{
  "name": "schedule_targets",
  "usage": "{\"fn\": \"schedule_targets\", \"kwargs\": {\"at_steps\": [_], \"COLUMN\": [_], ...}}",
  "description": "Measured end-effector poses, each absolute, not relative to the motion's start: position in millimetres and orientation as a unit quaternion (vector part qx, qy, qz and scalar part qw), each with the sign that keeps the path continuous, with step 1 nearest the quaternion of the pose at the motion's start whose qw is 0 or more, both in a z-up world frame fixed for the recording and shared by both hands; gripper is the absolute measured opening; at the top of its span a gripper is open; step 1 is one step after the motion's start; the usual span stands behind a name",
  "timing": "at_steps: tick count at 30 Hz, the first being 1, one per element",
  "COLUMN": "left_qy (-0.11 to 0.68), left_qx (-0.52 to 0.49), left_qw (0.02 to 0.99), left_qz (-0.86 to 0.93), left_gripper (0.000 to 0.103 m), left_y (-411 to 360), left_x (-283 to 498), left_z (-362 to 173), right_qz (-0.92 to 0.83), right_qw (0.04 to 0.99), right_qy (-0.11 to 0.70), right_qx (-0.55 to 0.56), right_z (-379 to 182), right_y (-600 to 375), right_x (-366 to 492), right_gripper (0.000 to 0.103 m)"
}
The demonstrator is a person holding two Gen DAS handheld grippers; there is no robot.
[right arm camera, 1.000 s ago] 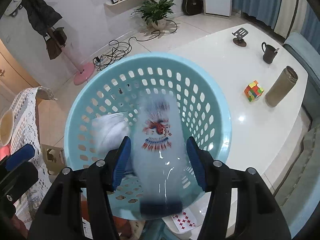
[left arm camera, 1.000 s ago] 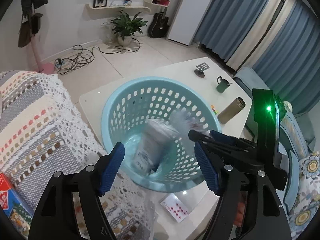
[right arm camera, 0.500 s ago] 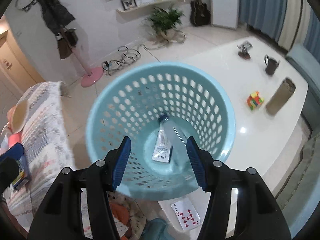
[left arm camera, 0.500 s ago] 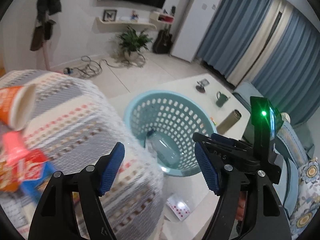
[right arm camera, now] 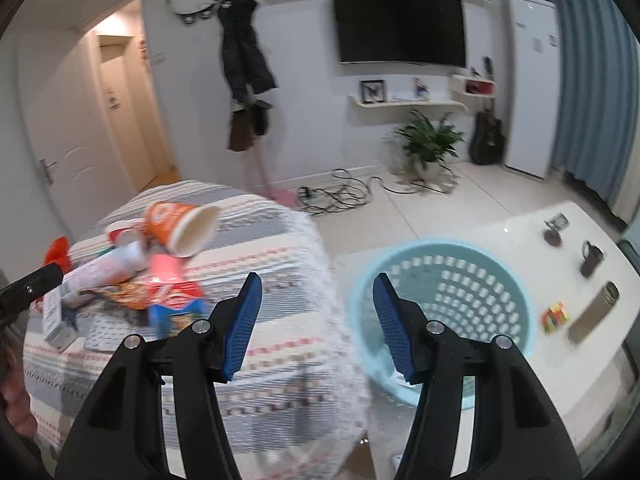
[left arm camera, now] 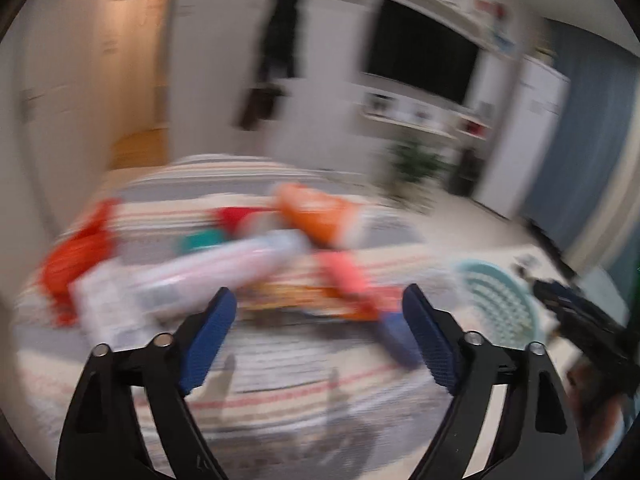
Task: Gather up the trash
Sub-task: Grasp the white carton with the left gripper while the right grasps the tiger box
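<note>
Trash [right arm camera: 160,268] litters striped blanket [right arm camera: 256,248] beside white table [right arm camera: 520,240].

a pile of trash [right arm camera: 132,280] lies on the striped cover [right arm camera: 260,352], at its left part. within the pile, a paper cup [right arm camera: 180,228] lies on its side behind a snack bag [right arm camera: 176,308], and a tube [right arm camera: 104,270] lies left of both. the basket [right arm camera: 516,300] stands right of the cover, on the white table [right arm camera: 580,380]. a cube [right arm camera: 555,317], a flask [right arm camera: 594,314] and a mug [right arm camera: 591,257] sit right of the basket.
</note>
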State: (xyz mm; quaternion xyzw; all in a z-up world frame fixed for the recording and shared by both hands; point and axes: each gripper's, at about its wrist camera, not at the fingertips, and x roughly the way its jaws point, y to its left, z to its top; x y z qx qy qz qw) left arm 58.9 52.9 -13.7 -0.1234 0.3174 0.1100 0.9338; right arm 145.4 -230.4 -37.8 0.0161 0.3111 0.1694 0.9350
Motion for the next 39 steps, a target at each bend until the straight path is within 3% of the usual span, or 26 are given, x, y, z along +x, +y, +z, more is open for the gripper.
{"fn": "schedule_targets", "kwargs": {"at_steps": [11,14,25,39], "left_qy": [0.347,0.353,0.387,0.392], "left_qx": [-0.212,-0.231,-0.228,-0.170], "left_qw": [0.889,0.882,0.862,0.898], "left_qz": [0.212,0.211,0.236,0.107], "left_gripper": [0.084,0.084,0.087,0.072], "left_y": [156.9,166.3,173.6,157.5], "left_x": [30.0,34.5,68.4,14.4], "left_z": [-55.2,-63.8,-91.1,-95.2], "right_qz": [0.246,0.258,0.265,0.273], "right_qw": [0.903,0.898,0.887,0.869], "right_qy": [0.350,0.355,0.370,0.406], "right_qx": [-0.035,-0.045,-0.077,-0.081], "right_z": [-59.7,-65.7,-77.4,-97.9], "right_y": [-144.7,-131.5,-109.9,-96.7], "right_x": [135.0,135.8,144.0,162.6], "right_gripper": [0.055,0.061,0.069,0.071]}}
